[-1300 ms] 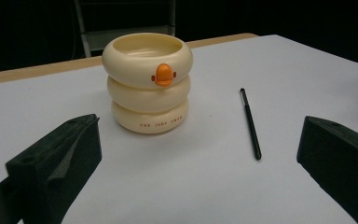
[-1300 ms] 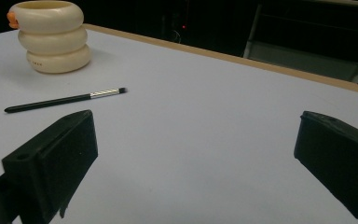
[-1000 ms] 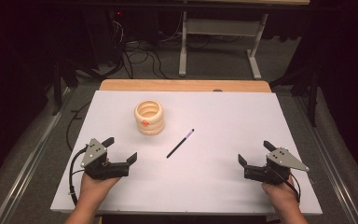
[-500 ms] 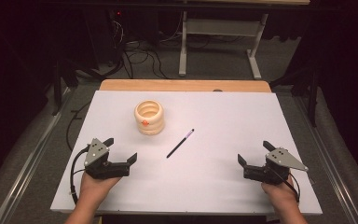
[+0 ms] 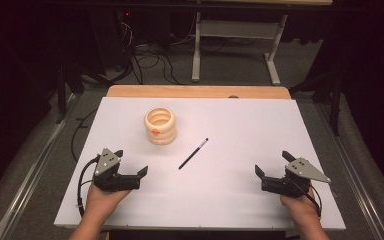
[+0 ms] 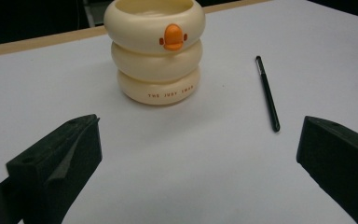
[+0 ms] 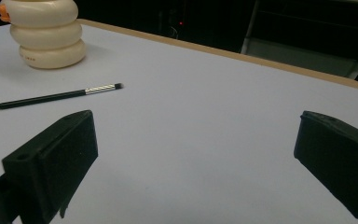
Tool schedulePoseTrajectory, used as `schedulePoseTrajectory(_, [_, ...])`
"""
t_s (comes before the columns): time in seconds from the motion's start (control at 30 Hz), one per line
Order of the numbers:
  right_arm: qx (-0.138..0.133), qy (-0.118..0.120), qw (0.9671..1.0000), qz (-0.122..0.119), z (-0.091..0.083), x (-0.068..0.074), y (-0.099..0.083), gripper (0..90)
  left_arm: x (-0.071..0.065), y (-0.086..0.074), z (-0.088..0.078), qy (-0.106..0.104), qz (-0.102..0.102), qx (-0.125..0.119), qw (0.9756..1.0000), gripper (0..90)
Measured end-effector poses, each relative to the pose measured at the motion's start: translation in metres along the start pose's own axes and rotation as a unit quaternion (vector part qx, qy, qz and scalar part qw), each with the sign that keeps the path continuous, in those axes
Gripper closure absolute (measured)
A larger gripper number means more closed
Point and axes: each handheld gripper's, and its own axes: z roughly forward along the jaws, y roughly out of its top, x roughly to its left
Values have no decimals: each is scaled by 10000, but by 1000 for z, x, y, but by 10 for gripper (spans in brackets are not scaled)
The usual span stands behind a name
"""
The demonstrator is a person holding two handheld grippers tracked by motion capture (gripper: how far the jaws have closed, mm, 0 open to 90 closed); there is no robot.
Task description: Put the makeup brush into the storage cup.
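The white worktop (image 5: 260, 130) carried a cream ringed cup (image 5: 160, 125) left of centre, with a black pen (image 5: 193, 153) lying just beside it. The left hand-held gripper (image 5: 130, 162) and right hand-held gripper (image 5: 272, 162) rested near the front corners, jaws wide apart, holding nothing.

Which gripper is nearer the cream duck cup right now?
Left. The left gripper sits just below the duck cup, open and empty; the right gripper is far across the table, beyond the pen.
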Motion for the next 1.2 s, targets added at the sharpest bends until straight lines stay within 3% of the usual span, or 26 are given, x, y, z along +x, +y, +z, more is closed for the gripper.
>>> schedulePoseTrajectory(0.57, [156,-23,9999,21,2,-2,-1,7,3,-6,11,95,-3,661,9978,5])
schedulePoseTrajectory(0.93, [141,-58,9999,-4,2,0,0,7,3,-10,17,70,16,1070,9942,6])
schedulePoseTrajectory(1.03, [146,-49,9999,-34,2,2,0,7,3,-12,20,116,46,1233,9923,6])
schedulePoseTrajectory(1.2, [132,-93,9999,-48,1,3,0,7,4,-13,21,126,42,1337,9909,6])
